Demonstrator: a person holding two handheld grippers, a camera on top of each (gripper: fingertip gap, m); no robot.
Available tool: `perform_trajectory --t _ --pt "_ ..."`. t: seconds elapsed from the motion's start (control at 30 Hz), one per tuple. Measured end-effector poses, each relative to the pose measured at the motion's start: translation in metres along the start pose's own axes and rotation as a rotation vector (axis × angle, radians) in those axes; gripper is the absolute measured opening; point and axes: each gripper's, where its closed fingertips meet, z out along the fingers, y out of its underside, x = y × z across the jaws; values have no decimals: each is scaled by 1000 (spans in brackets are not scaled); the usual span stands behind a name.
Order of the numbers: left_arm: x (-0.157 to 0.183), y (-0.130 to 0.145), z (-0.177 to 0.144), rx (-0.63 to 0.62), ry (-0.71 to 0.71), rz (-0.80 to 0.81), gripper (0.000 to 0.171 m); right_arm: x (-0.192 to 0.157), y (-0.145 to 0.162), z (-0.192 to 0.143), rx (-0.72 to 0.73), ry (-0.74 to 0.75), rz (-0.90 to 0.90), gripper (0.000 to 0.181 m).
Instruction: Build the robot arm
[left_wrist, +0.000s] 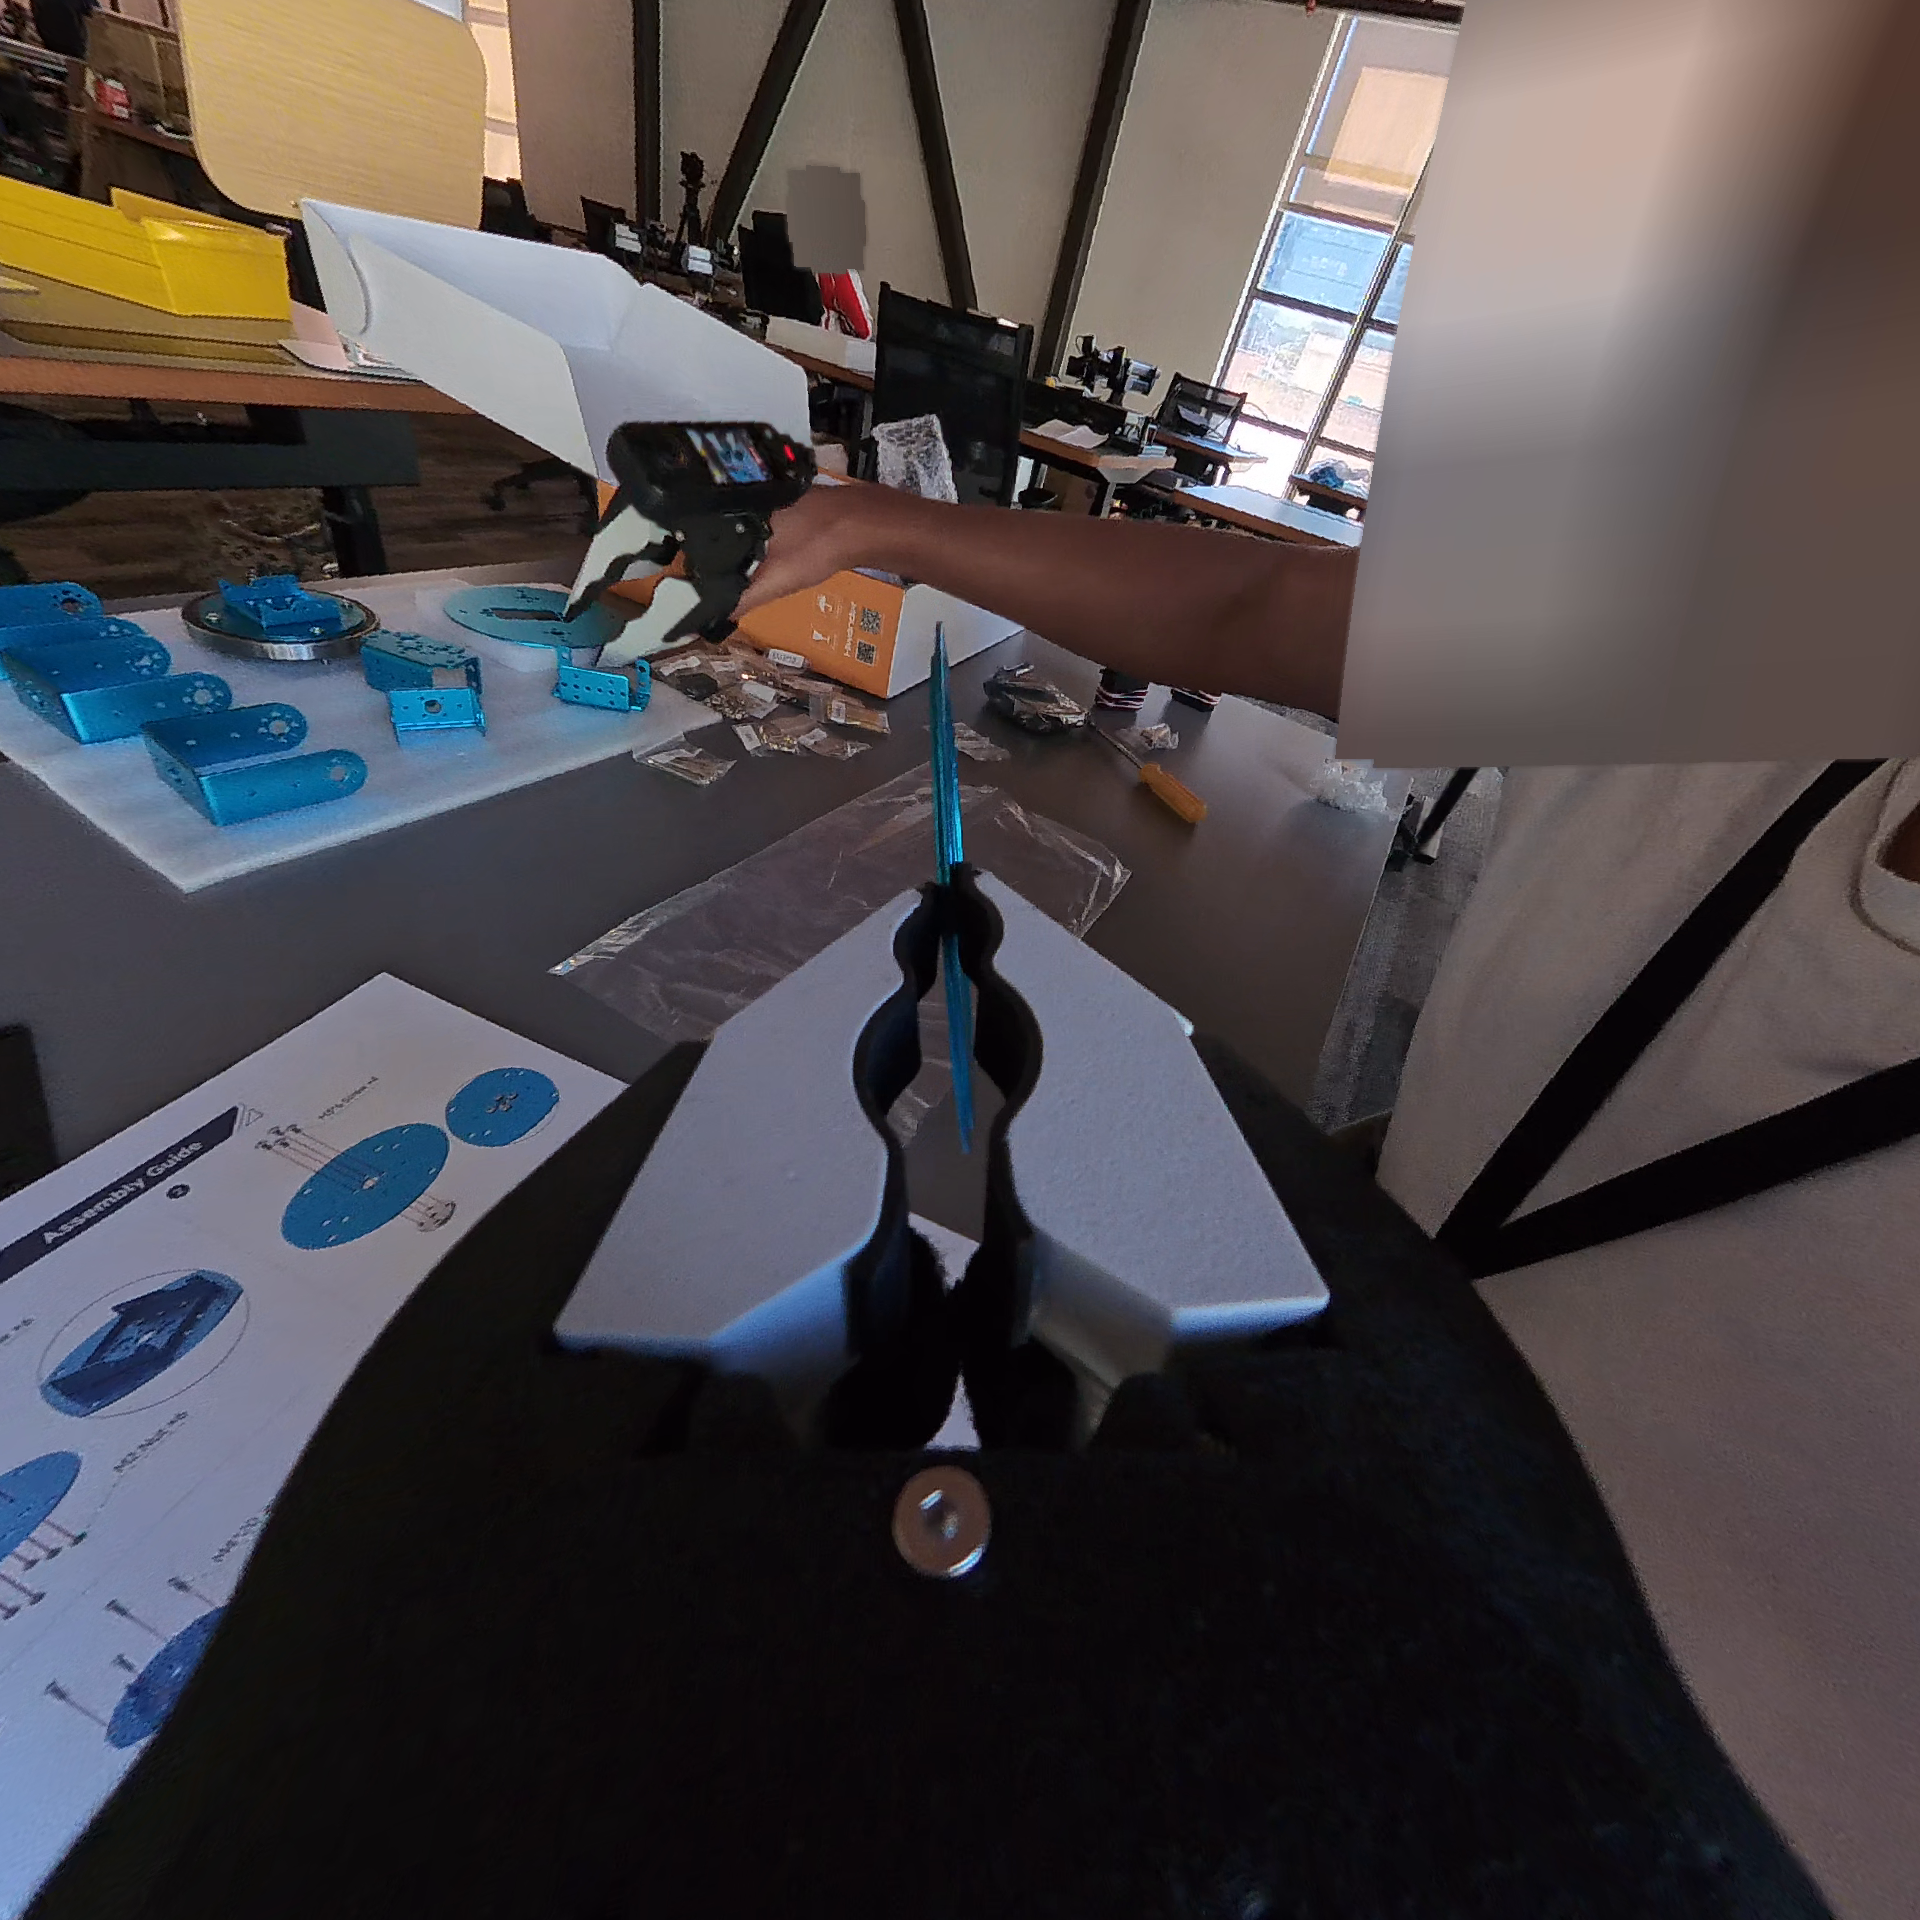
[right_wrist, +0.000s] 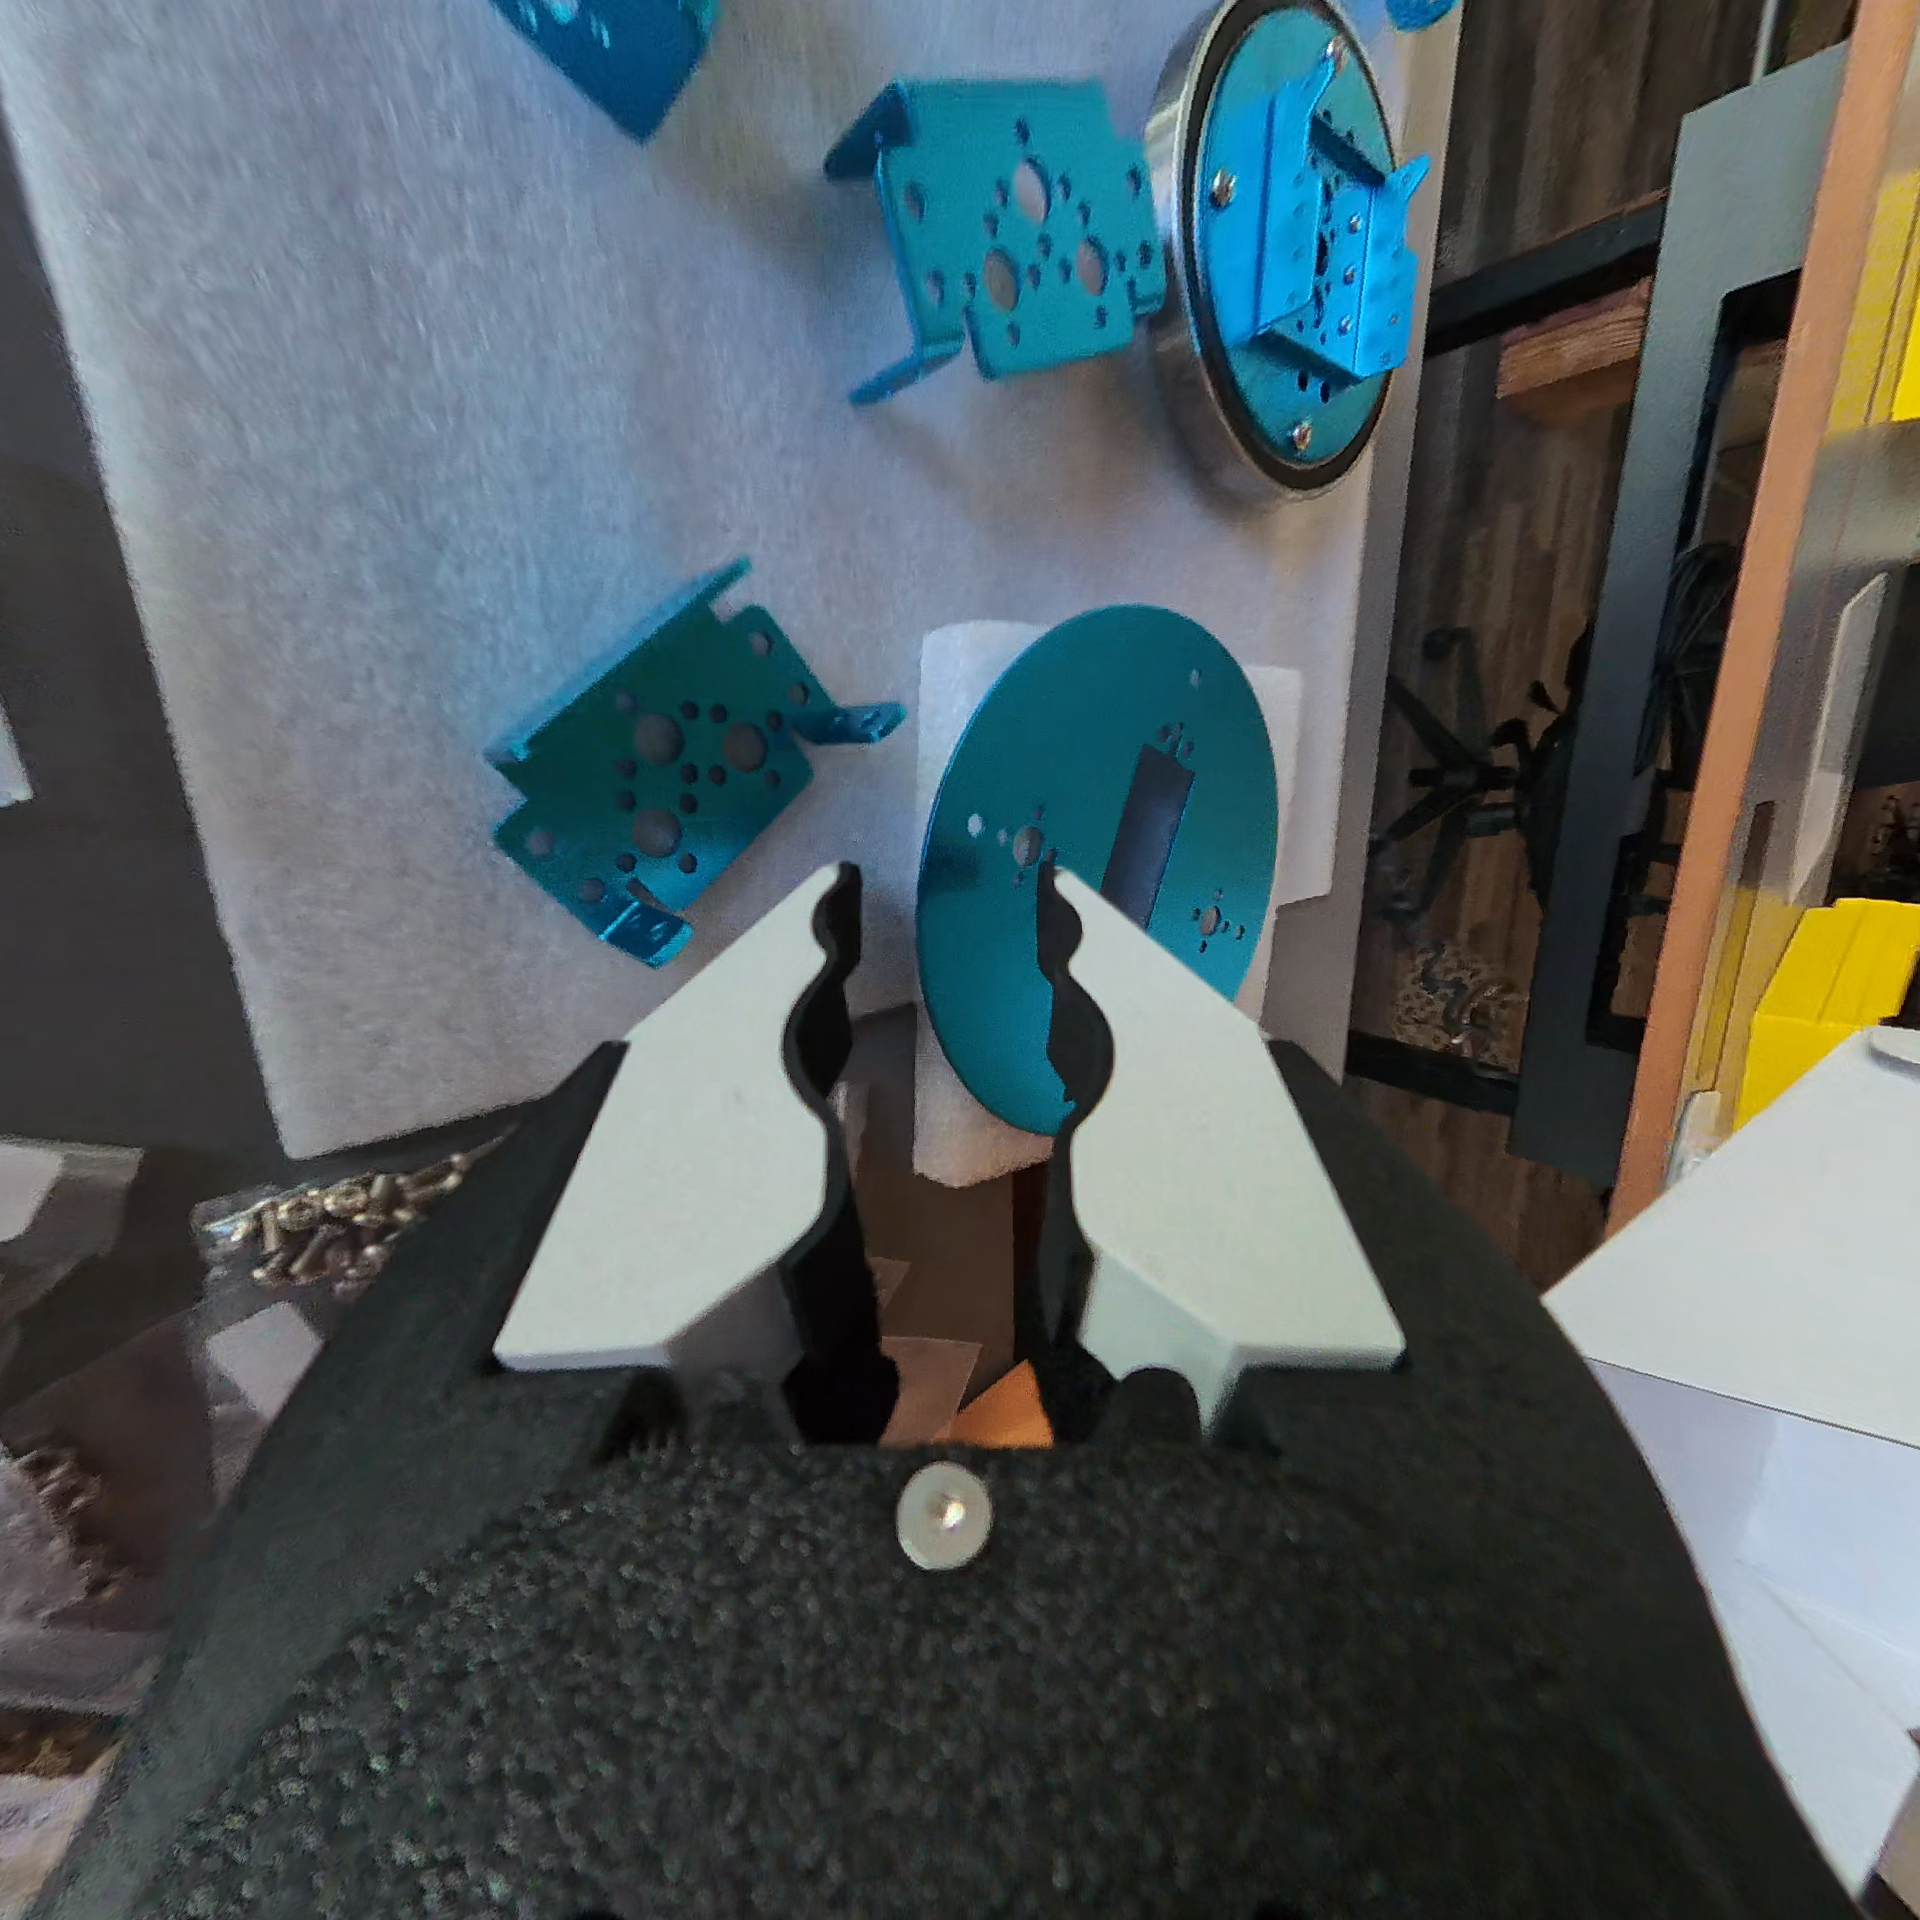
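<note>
The left gripper (left_wrist: 948, 894) pinches a thin blue metal plate (left_wrist: 948, 790) edge-on, pointing toward twelve o'clock. The right gripper (right_wrist: 948, 894), fingers spread, hovers at the slotted blue disc (right_wrist: 1091, 831) on white foam (right_wrist: 1283, 717); stiff, light, likely slippery, best taken by its rim.

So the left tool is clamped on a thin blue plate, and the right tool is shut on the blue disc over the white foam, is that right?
Not quite. The right tool is open, above the blue disc, not gripping it, as the right wrist view shows. The left tool is indeed clamped on the thin blue plate.
</note>
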Motion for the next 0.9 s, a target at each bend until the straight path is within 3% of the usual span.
perform_trajectory --t 0.27,0.47,0.63,0.8,0.9 --pt "2 -2 1 -9 -52 3 1 9 2 5 -36 162 -88 10" --pt "-25 -28 12 -9 -89 0 1 60 -3 -48 46 363 6 0" --pt "-55 -62 47 -2 -55 -35 1 62 -5 -91 99 323 76 0" --pt "-75 -78 83 0 -62 -29 1 62 -11 -88 59 377 51 0" --pt "-82 -83 109 8 -47 -80 1 69 -21 -125 137 422 150 0"
